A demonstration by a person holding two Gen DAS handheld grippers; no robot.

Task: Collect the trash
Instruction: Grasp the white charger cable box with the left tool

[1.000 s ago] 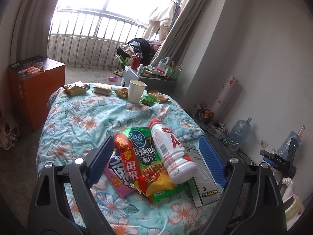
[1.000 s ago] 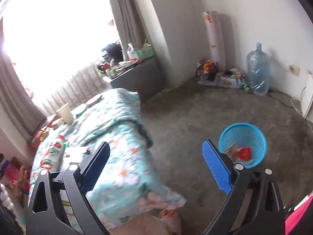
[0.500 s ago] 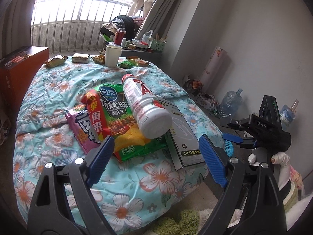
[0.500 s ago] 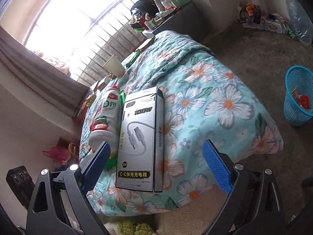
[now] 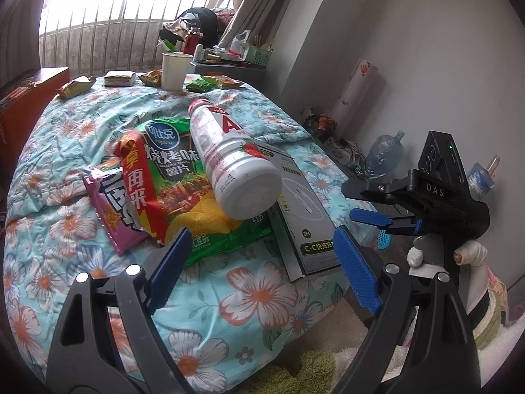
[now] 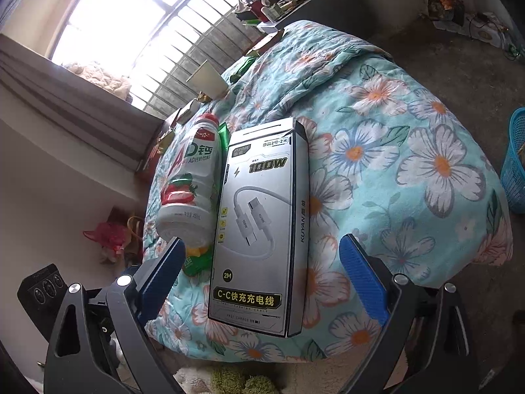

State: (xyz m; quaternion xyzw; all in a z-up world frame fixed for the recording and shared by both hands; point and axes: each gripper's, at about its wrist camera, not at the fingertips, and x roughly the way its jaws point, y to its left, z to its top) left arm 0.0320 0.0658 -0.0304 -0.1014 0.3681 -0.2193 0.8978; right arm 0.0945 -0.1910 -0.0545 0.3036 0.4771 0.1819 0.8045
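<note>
Now that both grippers have swung in over the near edge of the floral bedspread (image 5: 259,295), collecting can start. Left to right lie the chip bags (image 5: 170,177), the white bottle (image 5: 233,164) atop them, then the grey cable box (image 6: 262,229). The left gripper (image 5: 262,269), its jaws just narrowing slightly, stands spread and empty; the right gripper (image 6: 262,279) gapes before the box.

A turquoise quilt (image 5: 256,298) printed with white and orange flowers covers the table. On it lie a green chip bag (image 5: 183,177) with a red band, a pink-purple packet (image 5: 111,216), a white bottle (image 5: 229,157) with red label and cap, a silver-grey box (image 6: 259,229), a cream cup (image 5: 175,70). A blue basket (image 6: 515,161) stands right.
</note>
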